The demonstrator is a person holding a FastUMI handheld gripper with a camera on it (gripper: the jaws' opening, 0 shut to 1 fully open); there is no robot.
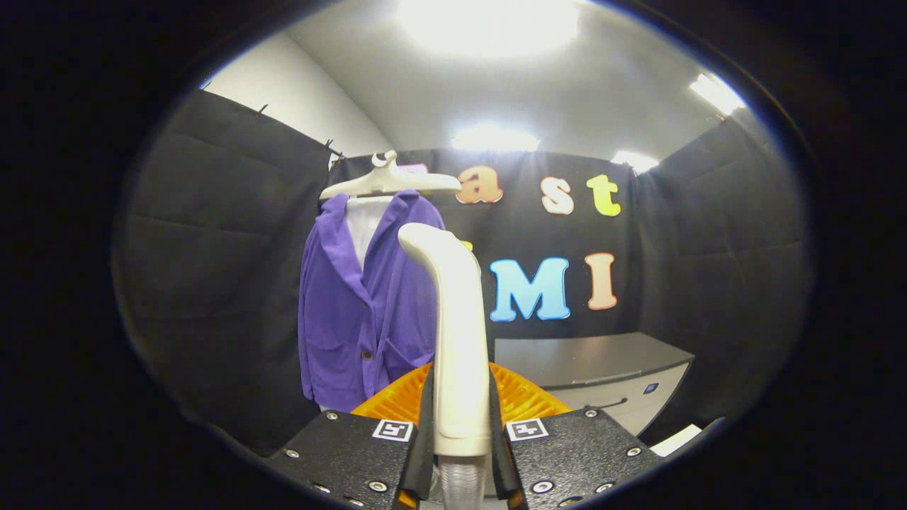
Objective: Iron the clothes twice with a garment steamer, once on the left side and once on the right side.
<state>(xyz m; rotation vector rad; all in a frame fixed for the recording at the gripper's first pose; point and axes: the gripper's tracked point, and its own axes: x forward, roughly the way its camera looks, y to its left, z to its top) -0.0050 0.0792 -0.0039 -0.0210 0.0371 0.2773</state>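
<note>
The steamer (453, 333), a cream wand with a bent head, stands upright between the fingers of the gripper (460, 425), which press on its handle from both sides, so the gripper is closed narrow around it. The head curves over toward the left at its top. Beyond it and a little to the left hangs the jacket (354, 312), purple, on a pale hanger (390, 183) against the far black wall; a white shirt (363, 227) shows at its open collar. To the right, farther back, stands a grey cabinet (602, 375). A white sheet (677, 439) lies near its right foot.
</note>
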